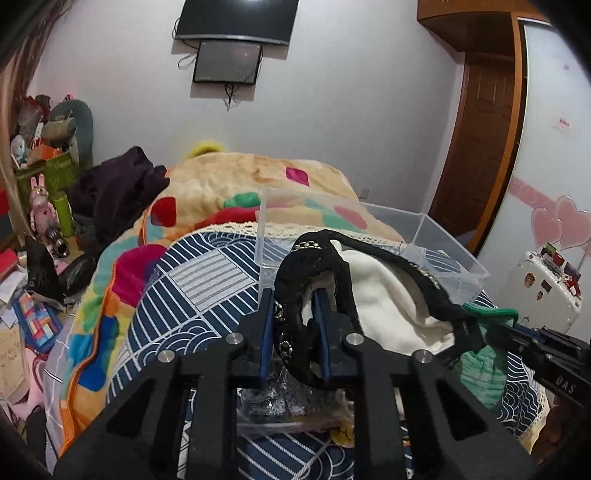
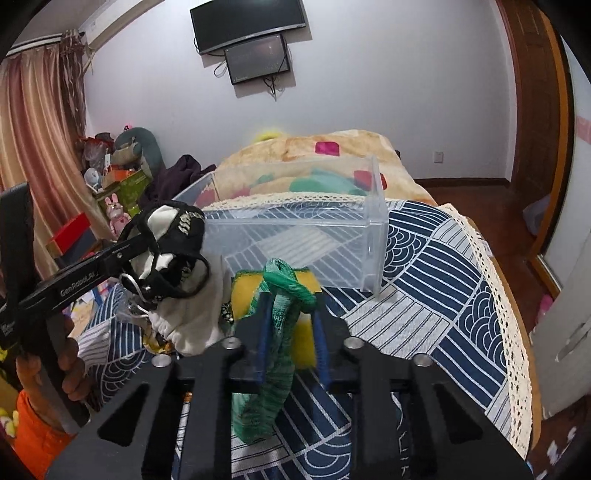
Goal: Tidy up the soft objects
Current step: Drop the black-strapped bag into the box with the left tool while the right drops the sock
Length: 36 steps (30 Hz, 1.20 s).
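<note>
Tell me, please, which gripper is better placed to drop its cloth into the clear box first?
Probably the left. The left gripper holds the black-and-white garment raised right beside the clear box, near its rim. The right gripper holds the green cloth lower, short of the box.

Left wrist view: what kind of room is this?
Most likely a home bedroom. A bed with a patterned bedspread and a colourful blanket fills the middle, a wall-mounted screen hangs above, and a sliding wardrobe stands on the right.
</note>
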{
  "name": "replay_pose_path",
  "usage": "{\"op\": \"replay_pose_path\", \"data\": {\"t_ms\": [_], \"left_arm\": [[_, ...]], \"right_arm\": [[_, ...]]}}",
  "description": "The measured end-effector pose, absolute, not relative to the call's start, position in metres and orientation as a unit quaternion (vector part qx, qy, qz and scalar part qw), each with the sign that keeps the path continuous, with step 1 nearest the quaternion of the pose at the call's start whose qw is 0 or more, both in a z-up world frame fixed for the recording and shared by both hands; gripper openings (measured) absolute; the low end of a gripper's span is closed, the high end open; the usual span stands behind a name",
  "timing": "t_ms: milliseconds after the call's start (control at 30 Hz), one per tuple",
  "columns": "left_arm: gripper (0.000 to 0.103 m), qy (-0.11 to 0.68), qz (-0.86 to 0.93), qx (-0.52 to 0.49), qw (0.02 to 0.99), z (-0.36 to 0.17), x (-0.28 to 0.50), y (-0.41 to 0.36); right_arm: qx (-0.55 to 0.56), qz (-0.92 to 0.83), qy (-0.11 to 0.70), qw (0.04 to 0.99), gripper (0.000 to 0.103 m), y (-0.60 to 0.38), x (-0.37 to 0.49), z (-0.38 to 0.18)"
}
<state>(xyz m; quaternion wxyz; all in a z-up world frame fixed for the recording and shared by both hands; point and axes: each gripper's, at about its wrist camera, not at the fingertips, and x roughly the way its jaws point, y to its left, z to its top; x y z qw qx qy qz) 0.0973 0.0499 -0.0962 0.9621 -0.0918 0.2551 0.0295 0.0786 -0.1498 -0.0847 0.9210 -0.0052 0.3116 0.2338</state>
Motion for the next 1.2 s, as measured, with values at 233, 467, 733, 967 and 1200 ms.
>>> {"op": "replay_pose_path", "data": {"t_ms": [233, 467, 733, 967, 1200], "left_arm": [[0.018, 0.225, 0.024, -0.087, 0.97, -0.074, 0.078, 0.043], [0.018, 0.193, 0.016, -0.069, 0.979, -0.046, 0.071, 0.038], [0.017, 0.153, 0.0, -0.062, 0.986, -0.011, 0.082, 0.041], [0.017, 0.165, -0.004, -0.053, 0.985, 0.002, 0.12, 0.041], [0.017, 0.174, 0.032, -0.045, 0.983, 0.002, 0.165, 0.04]], "right_arm": [[0.0, 0.232, 0.277, 0.932, 0.011, -0.156, 0.07, -0.068], [0.021, 0.244, 0.246, 0.938, 0.011, -0.161, 0.066, -0.04], [0.01, 0.237, 0.2, 0.951, 0.011, -0.157, 0.072, -0.01], [-0.008, 0.222, 0.172, 0.96, 0.011, -0.14, 0.098, 0.008], [-0.003, 0.202, 0.177, 0.963, 0.011, -0.131, 0.128, 0.005]]}}
